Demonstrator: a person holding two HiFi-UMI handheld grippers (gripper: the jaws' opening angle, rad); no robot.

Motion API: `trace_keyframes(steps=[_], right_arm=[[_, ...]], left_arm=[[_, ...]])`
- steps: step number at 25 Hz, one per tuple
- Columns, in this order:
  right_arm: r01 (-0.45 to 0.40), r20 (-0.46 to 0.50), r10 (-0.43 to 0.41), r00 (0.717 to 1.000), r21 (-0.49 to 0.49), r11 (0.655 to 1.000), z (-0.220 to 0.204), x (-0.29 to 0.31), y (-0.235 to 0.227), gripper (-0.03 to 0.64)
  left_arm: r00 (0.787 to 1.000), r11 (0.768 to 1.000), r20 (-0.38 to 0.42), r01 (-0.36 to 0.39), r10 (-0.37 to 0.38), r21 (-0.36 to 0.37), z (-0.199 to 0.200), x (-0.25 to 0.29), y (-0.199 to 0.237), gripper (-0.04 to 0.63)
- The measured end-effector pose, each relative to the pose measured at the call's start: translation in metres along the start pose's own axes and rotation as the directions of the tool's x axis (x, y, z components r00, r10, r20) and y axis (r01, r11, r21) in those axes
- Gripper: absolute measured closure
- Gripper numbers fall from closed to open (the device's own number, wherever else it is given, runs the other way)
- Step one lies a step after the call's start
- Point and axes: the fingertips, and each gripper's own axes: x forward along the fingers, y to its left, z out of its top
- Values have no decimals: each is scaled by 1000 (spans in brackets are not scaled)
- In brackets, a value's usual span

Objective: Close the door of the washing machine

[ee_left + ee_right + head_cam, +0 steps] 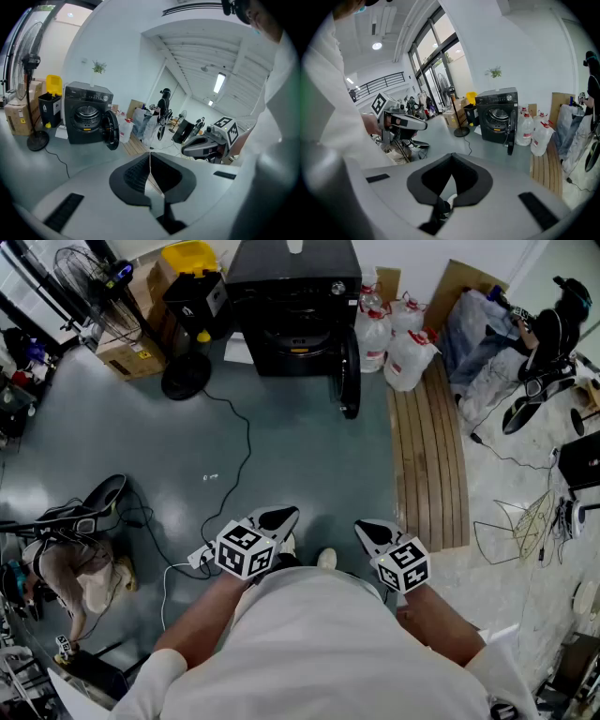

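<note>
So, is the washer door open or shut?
Open: the door stands swung out from the washing machine, leaving its drum exposed.

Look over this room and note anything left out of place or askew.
The round door of the washing machine hangs wide open, swung out beside the drum opening, not shut. A black cable trails loose across the floor in front. Nothing looks spilled or broken.
</note>
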Motion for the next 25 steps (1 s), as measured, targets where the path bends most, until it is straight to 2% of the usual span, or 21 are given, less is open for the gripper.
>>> trace_keyframes(steps=[4, 8, 12, 18, 23, 25], right_arm=[[-14, 7, 14, 1000, -5, 1000, 0, 3, -6, 611], [-32, -9, 32, 999, -7, 999, -6, 9, -6, 611], [-22, -26, 22, 999, -10, 1000, -1, 23, -6, 611], [44, -7, -44, 999, 11, 999, 35, 59, -19, 611], [89, 5, -89, 996, 17, 996, 75, 99, -23, 607], [100, 8, -100, 995, 29, 995, 91, 117, -23, 573]], left_arm=[[999, 999, 23, -34, 34, 0, 4, 0, 3, 574], [997, 998, 50, -57, 59, -37, 1, -4, 8, 574], [997, 997, 58, -57, 60, -54, 1, -10, 25, 574], [998, 1000, 59, -22, 22, -12, 26, -7, 74, 574], [999, 999, 47, -7, 5, 51, 56, -13, 127, 574], [999, 998, 40, -1, -2, 66, 65, -15, 148, 574]])
